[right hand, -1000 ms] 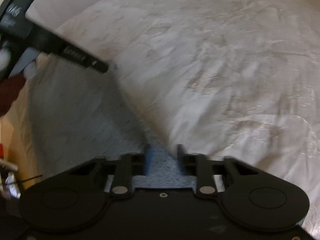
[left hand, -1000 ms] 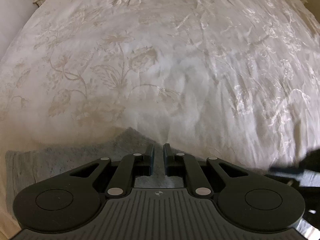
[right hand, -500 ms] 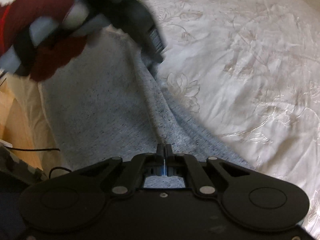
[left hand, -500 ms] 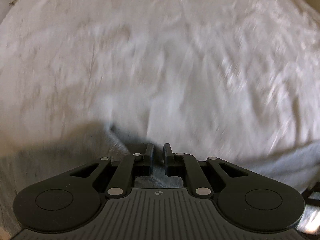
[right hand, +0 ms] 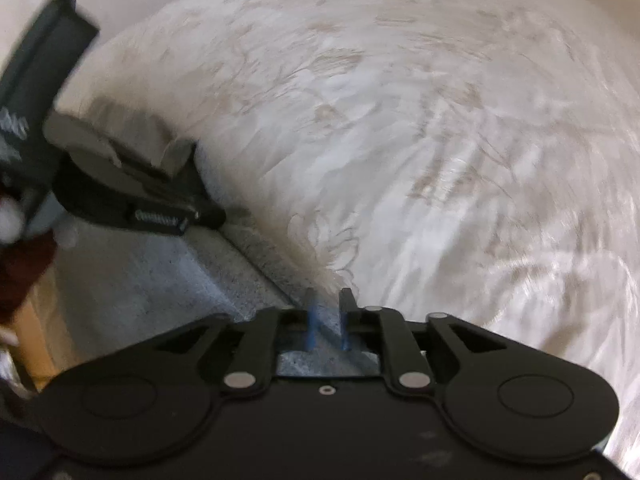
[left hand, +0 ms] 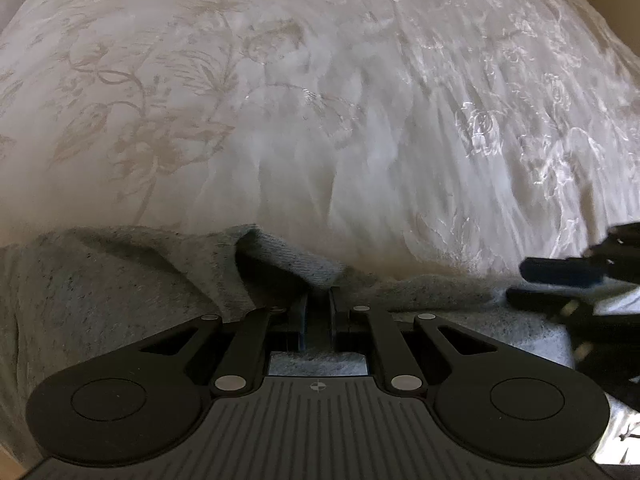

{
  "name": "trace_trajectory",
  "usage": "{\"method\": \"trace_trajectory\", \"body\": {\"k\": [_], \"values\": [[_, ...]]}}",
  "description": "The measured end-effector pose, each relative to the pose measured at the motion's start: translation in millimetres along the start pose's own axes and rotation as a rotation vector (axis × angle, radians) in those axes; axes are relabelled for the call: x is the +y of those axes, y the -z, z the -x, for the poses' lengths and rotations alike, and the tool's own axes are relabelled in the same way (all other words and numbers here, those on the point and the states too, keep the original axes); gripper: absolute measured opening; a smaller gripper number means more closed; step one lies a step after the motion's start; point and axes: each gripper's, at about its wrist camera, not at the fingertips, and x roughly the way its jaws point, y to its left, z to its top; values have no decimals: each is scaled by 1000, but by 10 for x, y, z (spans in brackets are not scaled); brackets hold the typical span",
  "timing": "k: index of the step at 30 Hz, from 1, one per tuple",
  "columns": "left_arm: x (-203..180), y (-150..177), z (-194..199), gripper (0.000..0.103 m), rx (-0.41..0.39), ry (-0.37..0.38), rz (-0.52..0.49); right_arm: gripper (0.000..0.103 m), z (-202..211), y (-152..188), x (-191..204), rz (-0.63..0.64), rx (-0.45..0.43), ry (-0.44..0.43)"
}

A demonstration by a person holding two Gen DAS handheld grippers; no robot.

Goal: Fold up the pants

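Grey marled pants (left hand: pixel 100 300) lie along the near edge of a white flowered bedspread (left hand: pixel 320 100). My left gripper (left hand: pixel 318 300) points steeply down and is shut on a raised fold of the pants. In the right wrist view the pants (right hand: pixel 160 280) spread to the left, and their edge runs under my right gripper (right hand: pixel 329 300). Its jaws are opening: the blue pads stand apart over the cloth without pressing it. The right gripper's fingers (left hand: pixel 560 272) show at the right edge of the left wrist view. The left gripper (right hand: pixel 140 200) shows at upper left of the right wrist view.
The bedspread (right hand: pixel 400 120) stretches far ahead and to the right. A dark red sleeve (right hand: pixel 20 272) holds the left gripper. A strip of wood-coloured surface (right hand: pixel 40 340) lies past the bed's left edge.
The right gripper's jaws, shut on the pants edge half a second ago, now stand apart. The left gripper has sunk toward the bed, and a fold of pants bunches at its tips.
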Motion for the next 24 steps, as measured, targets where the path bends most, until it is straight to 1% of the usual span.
{"method": "trace_trajectory", "body": {"k": [1, 5, 9, 11, 12, 13, 14, 15, 16, 17, 19, 21, 24], "values": [[3, -9, 11, 11, -3, -6, 1, 43, -37, -14, 42, 28, 7, 2], [125, 0, 81, 11, -26, -27, 24, 42, -180, -66, 161, 108, 21, -7], [255, -81, 46, 11, -16, -48, 62, 41, -291, -151, 219, 123, 28, -12], [303, -118, 31, 11, -14, -44, 82, 38, -361, -223, 217, 117, 31, -18], [316, -131, 37, 11, -16, -43, 85, 35, -392, -255, 214, 111, 30, -20], [319, -135, 45, 11, -18, -44, 84, 24, -416, -288, 210, 105, 30, -26], [316, -144, 53, 11, -19, -46, 82, 17, -441, -323, 218, 104, 31, -36], [311, -152, 58, 11, -20, -47, 79, 3, -477, -360, 250, 110, 35, -46], [308, -161, 63, 11, -22, -48, 76, 2, -480, -389, 269, 124, 32, -41], [290, -174, 66, 11, -25, -48, 76, 2, -492, -415, 244, 113, 22, -16], [279, -257, 30, 11, -29, -45, 80, 1, -559, -471, 82, -4, 26, 16], [277, -339, 15, 11, -35, -47, 77, 1, -594, -489, -76, -88, 16, 94], [259, -471, -23, 11, -36, -49, 59, 1, -530, -505, -264, -168, 2, 117]]}}
